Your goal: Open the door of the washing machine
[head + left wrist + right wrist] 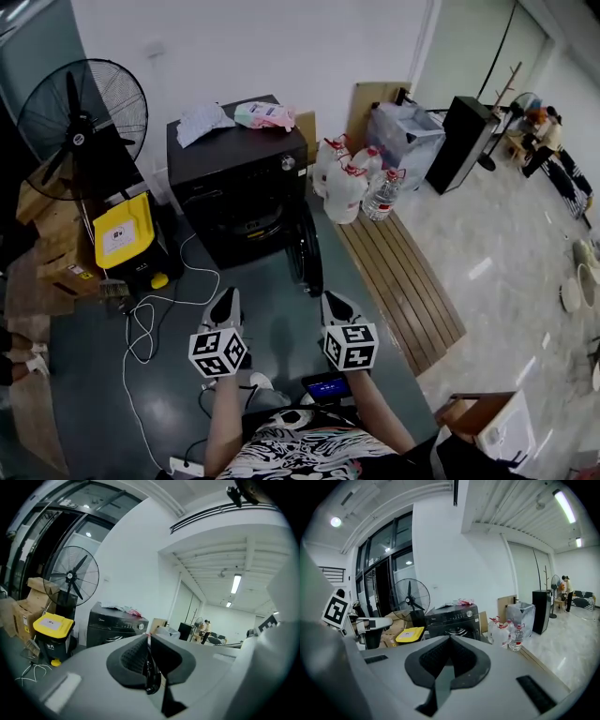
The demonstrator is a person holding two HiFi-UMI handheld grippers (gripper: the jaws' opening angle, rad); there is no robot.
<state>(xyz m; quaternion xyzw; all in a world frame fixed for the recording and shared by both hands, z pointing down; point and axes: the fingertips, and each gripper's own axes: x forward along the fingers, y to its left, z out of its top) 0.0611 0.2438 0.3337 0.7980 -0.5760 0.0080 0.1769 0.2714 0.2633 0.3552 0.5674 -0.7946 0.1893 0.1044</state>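
Note:
A black front-loading washing machine (239, 173) stands against the white wall, and I also see it in the left gripper view (117, 623) and the right gripper view (452, 619). Its round door (307, 251) hangs swung out to the right, edge-on, leaving the drum opening (248, 225) exposed. My left gripper (225, 300) (149, 637) is held up in front of the machine, well short of it, shut with nothing between its jaws. My right gripper (334, 303) (451, 637) hangs beside it near the door's lower edge without touching it, and it is shut and empty too.
A standing fan (80, 117), cardboard boxes (47, 244) and a yellow-lidded bin (127, 239) are left of the machine. Water jugs (347, 183) and a slatted wooden platform (398, 281) lie to the right. A white cable (141, 328) loops on the floor. A cloth (202, 120) and a pink packet (265, 114) lie on top.

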